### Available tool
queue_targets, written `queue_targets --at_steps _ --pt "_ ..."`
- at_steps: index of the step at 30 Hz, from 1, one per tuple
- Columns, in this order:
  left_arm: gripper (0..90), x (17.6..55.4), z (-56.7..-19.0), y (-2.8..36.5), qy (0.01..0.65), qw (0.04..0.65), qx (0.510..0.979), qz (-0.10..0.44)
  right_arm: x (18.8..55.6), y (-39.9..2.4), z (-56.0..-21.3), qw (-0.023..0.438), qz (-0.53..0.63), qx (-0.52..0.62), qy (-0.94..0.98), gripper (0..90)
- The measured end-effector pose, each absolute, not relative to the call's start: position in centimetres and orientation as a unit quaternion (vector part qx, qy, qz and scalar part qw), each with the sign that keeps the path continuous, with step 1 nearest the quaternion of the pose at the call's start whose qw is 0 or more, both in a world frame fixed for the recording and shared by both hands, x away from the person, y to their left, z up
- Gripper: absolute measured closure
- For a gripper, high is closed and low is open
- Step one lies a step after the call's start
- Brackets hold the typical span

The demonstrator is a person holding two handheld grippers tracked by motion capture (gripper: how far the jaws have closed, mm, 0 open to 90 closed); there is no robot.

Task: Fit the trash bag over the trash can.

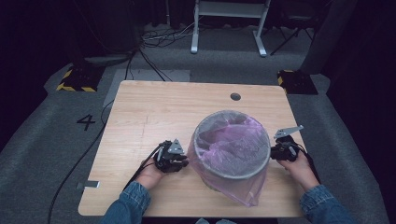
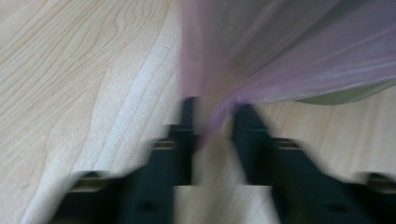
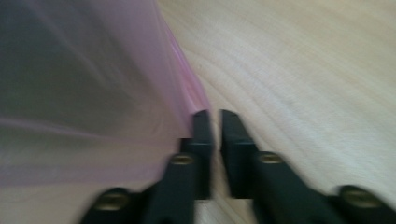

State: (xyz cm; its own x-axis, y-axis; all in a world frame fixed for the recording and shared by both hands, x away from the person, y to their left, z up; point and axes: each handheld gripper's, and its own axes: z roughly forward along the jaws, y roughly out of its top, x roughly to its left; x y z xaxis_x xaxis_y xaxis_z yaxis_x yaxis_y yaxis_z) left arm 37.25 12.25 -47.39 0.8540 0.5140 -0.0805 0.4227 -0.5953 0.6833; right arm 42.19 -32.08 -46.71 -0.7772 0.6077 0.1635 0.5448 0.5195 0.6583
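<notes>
While both hand-held grippers sit low on either side of the bin (image 1: pixel 232 147), the left hand-held gripper (image 2: pixel 212 112) has its jaws spread with a twist of pink bag (image 2: pixel 280 51) running loose between them, and the right hand-held gripper (image 3: pixel 213 116) is open just a crack right beside the bag, pinching nothing. Risk as I see it: with nobody gripping, that thin liner could slide back off the rim or snag and tear on a jaw tip. Both close-ups are pretty blurry, and the bin's base on the surface (image 1: pixel 154 107) is hidden under the plastic.

Person wearing blue denim sleeves, working two black handheld grippers

The left gripper (image 1: pixel 183 162) and right gripper (image 1: pixel 272 152) are each carrying a grey three-cornered plate, brass-coloured screws and a trailing black cable.
</notes>
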Motion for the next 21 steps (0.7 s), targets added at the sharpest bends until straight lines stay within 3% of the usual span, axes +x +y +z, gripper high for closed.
queue_targets --at_steps 2,5,10,16,21 --pt "41.4 36.7 -46.7 12.8 0.261 0.39 0.882 0.052 41.3 -32.8 -45.8 0.066 0.392 0.321 0.86 48.1" --pt "34.3 35.3 -45.1 13.6 0.249 0.427 0.867 0.064 39.9 -34.1 -44.2 0.074 0.438 0.301 0.844 35.7" --pt "30.0 33.6 -43.0 14.1 0.233 0.464 0.85 0.084 37.1 -34.7 -41.7 0.068 0.472 0.273 0.836 25.6" --pt "29.0 33.2 -41.2 15.2 0.235 0.49 0.833 0.106 32.4 -33.4 -39.4 0.05 0.499 0.242 0.831 22.3" --pt "26.5 33.7 -40.3 14.3 0.229 0.504 0.828 0.094 30.9 -31.1 -38.2 0.052 0.489 0.234 0.838 21.0"
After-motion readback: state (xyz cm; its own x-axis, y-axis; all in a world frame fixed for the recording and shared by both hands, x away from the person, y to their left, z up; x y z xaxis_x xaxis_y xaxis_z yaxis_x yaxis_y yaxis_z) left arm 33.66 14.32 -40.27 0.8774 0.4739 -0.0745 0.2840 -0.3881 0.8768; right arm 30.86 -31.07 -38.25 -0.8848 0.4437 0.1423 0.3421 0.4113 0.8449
